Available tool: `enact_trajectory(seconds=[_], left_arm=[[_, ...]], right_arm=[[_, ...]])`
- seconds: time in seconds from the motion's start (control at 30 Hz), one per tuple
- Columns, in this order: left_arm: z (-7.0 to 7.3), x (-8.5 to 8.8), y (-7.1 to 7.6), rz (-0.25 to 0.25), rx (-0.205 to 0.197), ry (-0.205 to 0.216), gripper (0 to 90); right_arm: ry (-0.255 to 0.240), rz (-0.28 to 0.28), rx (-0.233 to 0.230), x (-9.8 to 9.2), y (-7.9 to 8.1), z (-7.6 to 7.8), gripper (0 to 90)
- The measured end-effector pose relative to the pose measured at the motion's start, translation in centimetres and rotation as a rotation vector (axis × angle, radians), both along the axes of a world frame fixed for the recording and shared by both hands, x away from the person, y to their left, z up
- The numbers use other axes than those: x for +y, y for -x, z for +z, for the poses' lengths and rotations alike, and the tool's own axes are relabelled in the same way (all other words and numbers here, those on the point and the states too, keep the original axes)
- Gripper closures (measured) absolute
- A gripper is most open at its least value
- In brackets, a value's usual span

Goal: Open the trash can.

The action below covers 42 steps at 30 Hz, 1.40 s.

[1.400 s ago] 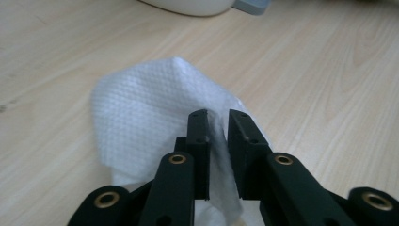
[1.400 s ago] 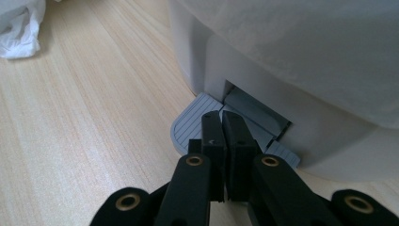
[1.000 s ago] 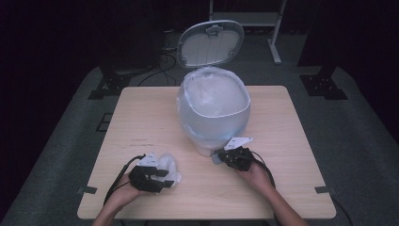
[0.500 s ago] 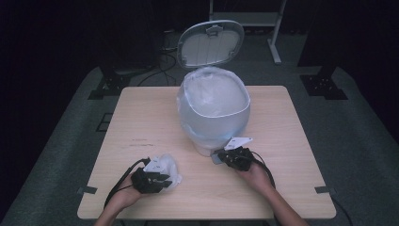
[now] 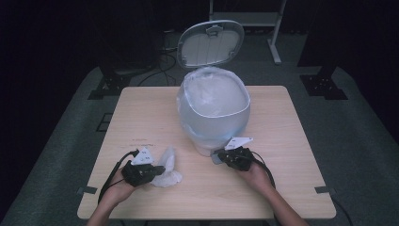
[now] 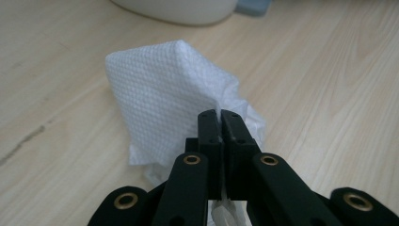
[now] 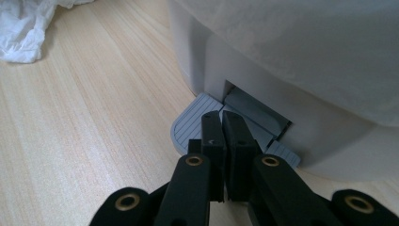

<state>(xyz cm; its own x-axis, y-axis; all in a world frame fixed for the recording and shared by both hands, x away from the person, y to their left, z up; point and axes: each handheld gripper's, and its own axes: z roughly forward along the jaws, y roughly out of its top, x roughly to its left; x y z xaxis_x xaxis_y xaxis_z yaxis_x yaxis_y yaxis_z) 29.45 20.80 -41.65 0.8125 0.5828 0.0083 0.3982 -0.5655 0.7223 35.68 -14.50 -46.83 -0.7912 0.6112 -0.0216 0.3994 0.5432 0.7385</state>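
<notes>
A crumpled white paper towel (image 5: 168,165) (image 6: 164,94) lies on the wooden table (image 5: 141,113) at the front left. My left gripper (image 5: 153,170) (image 6: 219,115) is shut on its near edge, and the sheet stands up in a peak beyond the jaws. A white pedal bin (image 5: 214,113) (image 7: 329,127), lined with a clear plastic bag, stands mid-table with its lid (image 5: 211,43) raised. My right gripper (image 5: 225,157) (image 7: 221,117) is shut, with its tips resting on the bin's grey foot pedal (image 5: 216,158) (image 7: 190,125). The paper towel (image 7: 23,28) also lies far left of it.
The bin takes up the table's centre. Bare wood lies to the left, right and back of it. Dark stands and cables (image 5: 164,52) sit on the floor behind the table. Both forearms enter from the bottom edge.
My left gripper has edged slightly back and left with the paper towel, which now rises in a peak. The right gripper stays on the pedal and the lid stays up.
</notes>
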Motion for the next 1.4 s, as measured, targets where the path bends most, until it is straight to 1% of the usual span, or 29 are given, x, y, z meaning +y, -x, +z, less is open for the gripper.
enact_trajectory(seconds=[0.17,0.27,0.3,0.37,0.47,0.63,0.77,0.93,1.0,1.07,1.1,1.23,1.4], left_arm=[[1.8,1.4,-0.1,0.024,-0.007,0.075,87.6],[2.8,2.1,0.0,0.038,-0.008,0.104,87.5],[3.1,2.4,0.0,0.042,-0.011,0.121,87.4],[3.7,2.9,0.1,0.054,-0.018,0.142,87.2],[4.3,3.5,0.1,0.061,-0.019,0.166,87.1],[5.1,4.2,0.2,0.064,-0.016,0.191,87.1],[5.9,4.6,0.2,0.075,-0.028,0.213,85.8],[7.0,5.0,0.3,0.075,-0.039,0.222,86.0],[7.4,5.1,0.3,0.074,-0.037,0.242,86.0],[7.7,5.2,0.2,0.078,-0.037,0.245,86.1],[8.0,5.3,0.2,0.076,-0.033,0.258,86.1],[8.8,5.4,0.0,0.072,-0.023,0.253,87.0],[9.9,5.3,-0.2,0.061,-0.027,0.255,87.4]], right_arm=[[-0.001,0.000,0.001,0.0,0.0,0.0,87.5],[-0.001,0.000,0.001,0.0,0.0,0.0,87.5],[-0.001,0.000,0.000,0.0,0.0,0.0,87.5],[0.000,0.000,0.000,0.0,0.0,0.0,87.5],[-0.001,0.000,0.000,0.0,0.0,0.0,87.5],[0.001,0.000,0.001,0.0,0.0,0.0,87.5],[-0.001,0.000,0.001,0.0,0.0,0.0,87.5],[0.000,0.001,0.002,0.0,0.0,0.0,87.5],[0.000,0.001,0.002,0.0,0.0,0.0,87.6],[0.000,0.002,0.002,0.0,0.0,0.0,87.5],[0.000,0.002,0.002,0.0,0.0,0.0,87.5],[0.000,0.002,0.003,0.0,-0.1,0.0,87.5],[0.001,0.002,0.003,0.0,-0.1,0.0,87.5]])
